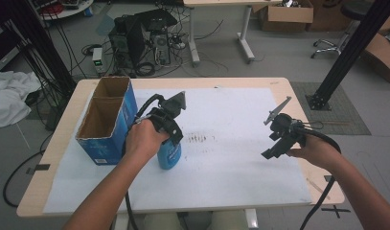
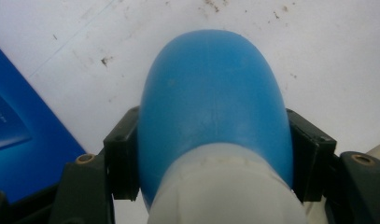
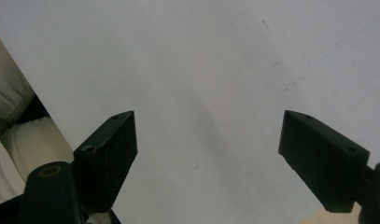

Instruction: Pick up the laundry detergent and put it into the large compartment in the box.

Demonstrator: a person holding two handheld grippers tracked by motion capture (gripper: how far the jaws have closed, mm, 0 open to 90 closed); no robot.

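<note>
Hugging blue box point(image 1: 108, 125) edge: blue bottle point(image 1: 169, 154)

High view: even, diffuse overhead light, moderately bright. White sheet point(image 1: 231, 158) reads pale, no hard glare. Soft short shadows under the hands and beside the box point(image 1: 108, 120). Slight softness overall; straight table point(image 1: 283, 86) edges bow a little toward the frame borders.

Left gripper view: bottle point(image 2: 213, 107) very close, soft-focused, with a broad dull sheen on its blue dome. Lower corners fall dark.

Right gripper view: dimmer, grey cast on the sheet. Jaws nearly black, detail lost. Faint diffuse shadow between them. Mild grain.
</note>
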